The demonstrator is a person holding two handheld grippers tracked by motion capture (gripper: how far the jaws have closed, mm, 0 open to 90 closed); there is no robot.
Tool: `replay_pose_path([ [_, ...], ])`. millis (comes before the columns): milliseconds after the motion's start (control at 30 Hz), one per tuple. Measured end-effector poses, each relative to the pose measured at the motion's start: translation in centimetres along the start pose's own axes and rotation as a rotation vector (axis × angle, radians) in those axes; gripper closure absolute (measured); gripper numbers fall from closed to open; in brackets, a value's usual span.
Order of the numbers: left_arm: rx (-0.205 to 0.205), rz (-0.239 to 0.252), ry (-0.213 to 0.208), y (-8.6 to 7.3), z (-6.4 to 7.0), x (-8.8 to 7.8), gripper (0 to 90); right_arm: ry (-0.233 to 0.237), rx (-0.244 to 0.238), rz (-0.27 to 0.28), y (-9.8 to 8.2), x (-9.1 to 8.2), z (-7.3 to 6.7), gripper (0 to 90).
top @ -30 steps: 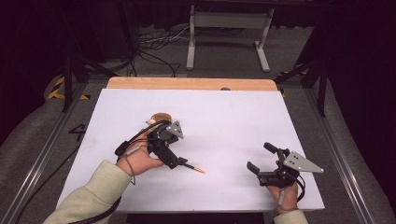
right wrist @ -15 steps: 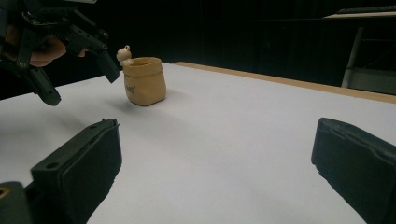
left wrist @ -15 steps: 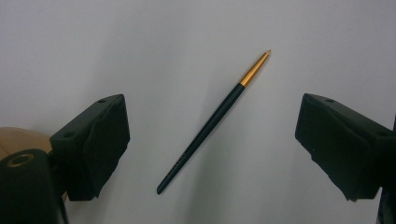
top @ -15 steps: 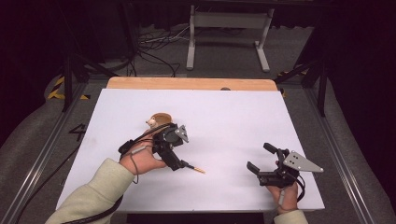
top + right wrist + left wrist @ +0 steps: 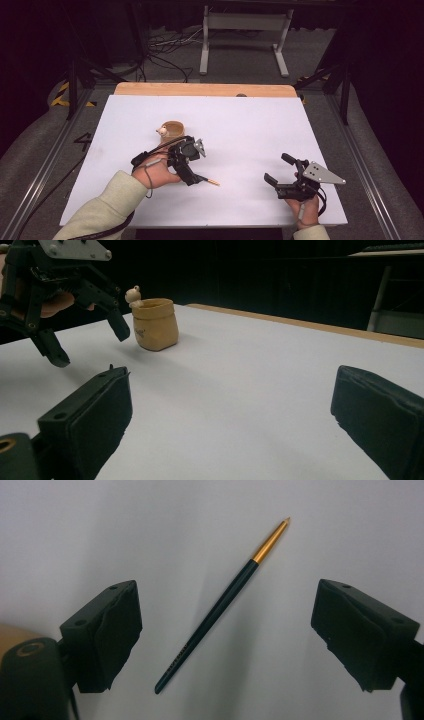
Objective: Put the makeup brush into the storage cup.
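Since a second ago my left gripper [image 5: 192, 175] has slid a little toward me and tipped further over the brush [image 5: 223, 603]; the right has stayed put. That thin dark brush with its gold tip lies flat on the white table [image 5: 250, 125], on a slant between my left jaws, which stand wide apart and clear of it on both sides. In the high view its gold end pokes out just beyond the gripper. Behind my left hand [image 5: 160, 172], near but apart, sits a small tan pot [image 5: 172, 130] with a little figure on its rim. My right gripper [image 5: 285, 175] rests well off to the right, jaws also spread wide, holding nothing.

My worry: the brush is slim and lies skewed to the jaws, so if I close as things stand, one pad may touch first and swing or roll it away. Coming down too hard would just press the pads into the table.
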State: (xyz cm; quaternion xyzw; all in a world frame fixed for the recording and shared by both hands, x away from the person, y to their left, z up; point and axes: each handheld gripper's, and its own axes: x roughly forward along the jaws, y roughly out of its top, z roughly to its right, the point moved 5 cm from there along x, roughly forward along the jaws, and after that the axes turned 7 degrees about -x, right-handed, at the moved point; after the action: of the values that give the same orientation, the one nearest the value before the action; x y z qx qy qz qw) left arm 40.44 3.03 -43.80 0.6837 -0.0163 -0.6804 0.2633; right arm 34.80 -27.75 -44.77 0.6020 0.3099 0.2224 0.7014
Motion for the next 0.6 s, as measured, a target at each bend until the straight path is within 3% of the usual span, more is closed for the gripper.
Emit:
replay_pose_path([
  [600,0.003,-0.015,-0.007,-0.1,0.2,1.6,21.6,0.003,0.004,0.001,0.0,-0.1,0.0,4.1],
])
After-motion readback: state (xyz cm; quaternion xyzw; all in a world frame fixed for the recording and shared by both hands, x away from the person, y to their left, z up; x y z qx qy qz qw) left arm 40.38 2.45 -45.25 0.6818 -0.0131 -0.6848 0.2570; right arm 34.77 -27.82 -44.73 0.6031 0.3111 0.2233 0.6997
